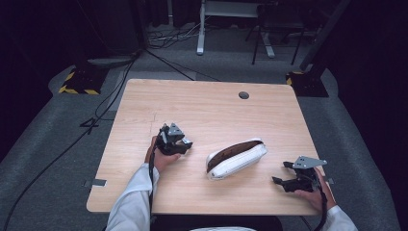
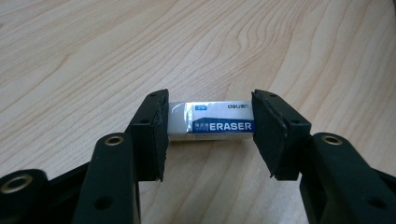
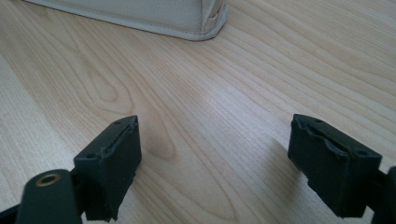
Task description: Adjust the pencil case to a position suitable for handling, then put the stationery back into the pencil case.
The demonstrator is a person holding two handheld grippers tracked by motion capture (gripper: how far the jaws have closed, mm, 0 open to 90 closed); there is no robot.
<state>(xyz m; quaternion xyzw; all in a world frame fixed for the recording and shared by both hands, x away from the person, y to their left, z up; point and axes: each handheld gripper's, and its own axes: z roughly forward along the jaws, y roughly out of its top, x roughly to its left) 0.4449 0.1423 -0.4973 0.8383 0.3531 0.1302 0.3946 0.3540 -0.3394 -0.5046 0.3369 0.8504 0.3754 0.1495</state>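
Your left gripper clamps white rectangular eraser lengthwise; open white fabric pencil case lies rightward. Right gripper wide, empty.

We see a pale wood-grain square table on grey carpeted floor, black cables trailing into a dark room beyond.
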